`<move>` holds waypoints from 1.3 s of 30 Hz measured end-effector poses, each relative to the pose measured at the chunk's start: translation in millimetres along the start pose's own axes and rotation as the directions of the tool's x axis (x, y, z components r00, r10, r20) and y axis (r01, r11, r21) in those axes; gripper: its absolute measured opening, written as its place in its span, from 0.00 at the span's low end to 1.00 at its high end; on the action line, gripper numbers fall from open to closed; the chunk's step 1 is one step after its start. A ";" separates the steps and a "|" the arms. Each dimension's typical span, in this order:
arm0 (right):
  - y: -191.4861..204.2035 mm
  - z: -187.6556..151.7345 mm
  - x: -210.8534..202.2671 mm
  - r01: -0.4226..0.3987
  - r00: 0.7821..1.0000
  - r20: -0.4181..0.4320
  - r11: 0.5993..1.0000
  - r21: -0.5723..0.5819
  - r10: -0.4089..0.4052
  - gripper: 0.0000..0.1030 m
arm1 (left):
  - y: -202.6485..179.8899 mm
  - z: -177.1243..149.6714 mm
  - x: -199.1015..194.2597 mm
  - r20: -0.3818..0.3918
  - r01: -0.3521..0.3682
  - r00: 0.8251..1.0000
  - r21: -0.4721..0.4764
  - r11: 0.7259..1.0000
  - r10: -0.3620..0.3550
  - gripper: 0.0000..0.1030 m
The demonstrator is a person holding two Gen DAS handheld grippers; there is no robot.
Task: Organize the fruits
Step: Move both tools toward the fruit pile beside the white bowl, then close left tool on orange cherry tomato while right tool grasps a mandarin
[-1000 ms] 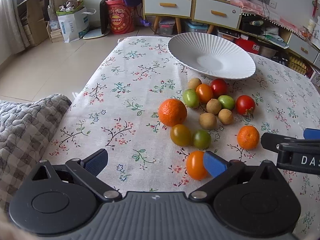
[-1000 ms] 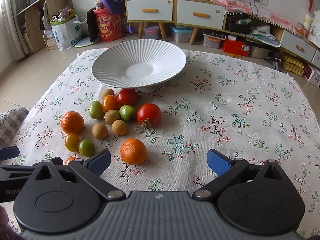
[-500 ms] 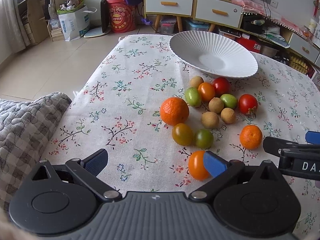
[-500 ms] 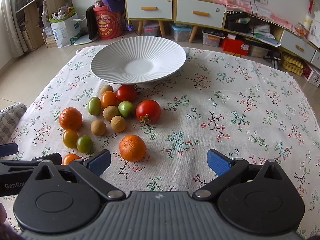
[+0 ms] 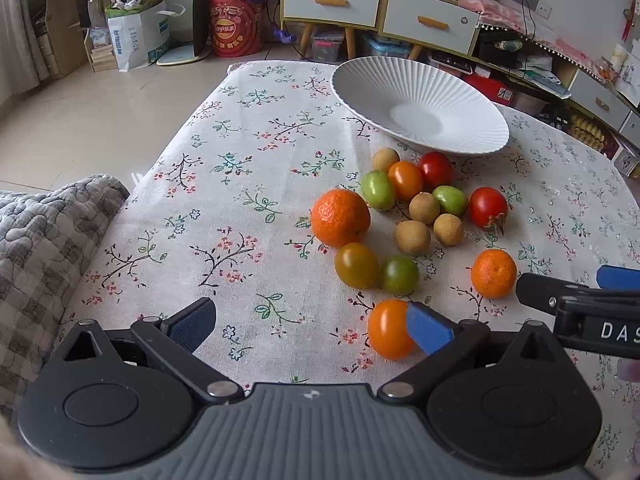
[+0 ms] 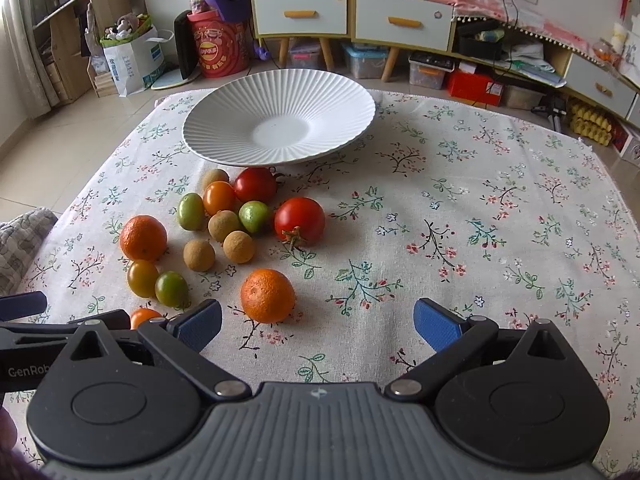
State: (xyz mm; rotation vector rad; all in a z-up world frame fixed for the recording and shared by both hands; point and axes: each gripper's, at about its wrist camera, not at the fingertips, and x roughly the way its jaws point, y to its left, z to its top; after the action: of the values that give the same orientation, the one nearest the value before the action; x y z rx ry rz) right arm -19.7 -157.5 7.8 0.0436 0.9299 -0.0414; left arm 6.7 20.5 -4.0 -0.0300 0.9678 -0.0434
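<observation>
Both of your grippers are a little closer to the fruit than one second ago, and the white plate [image 6: 224, 128] looks slightly bigger; no fruit has changed place.

Your left gripper [image 5: 312, 326] has its fingers spread wide and holds nothing. Its right finger is just beside the small orange tomato [image 5: 388, 330] at the near edge of the group. Your right gripper [image 6: 318, 326] is also wide apart and holds nothing, with the mandarin [image 6: 267, 295] just in front of its left finger.

All the fruit lies on the flowered tablecloth [image 6: 460, 208], near and left of the plate, and the plate has nothing in it.

Be careful here. These fruits are round, so a push from one finger can probably send the orange tomato rolling toward the near edge. The longans [image 6: 218, 236] and small tomatoes touch each other, so one push may scatter several. Your two grippers are also near each other and could collide.
</observation>
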 end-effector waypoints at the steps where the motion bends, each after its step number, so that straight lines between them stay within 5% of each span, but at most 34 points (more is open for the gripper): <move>1: -0.3 0.4 0.1 -0.002 1.000 -0.001 1.000 0.001 0.002 0.99 | 0.3 0.2 -0.1 0.001 0.003 1.000 -0.002 1.000 -0.003 0.97; 22: -8.9 -3.2 8.2 -0.073 0.997 0.003 0.997 -0.012 0.073 0.98 | 10.5 -6.5 7.3 -0.002 0.110 0.994 -0.041 0.993 -0.110 0.93; 39: -11.4 -11.6 27.8 -0.194 0.981 -0.027 0.981 -0.004 0.194 0.61 | -4.6 -22.3 14.9 0.013 0.241 0.970 0.036 0.970 -0.241 0.41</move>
State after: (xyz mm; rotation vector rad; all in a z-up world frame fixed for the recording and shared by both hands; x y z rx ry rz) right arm -12.9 -168.7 -21.6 0.1286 0.9488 0.1432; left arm -3.3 15.0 -28.6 -0.1167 0.9420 -0.2834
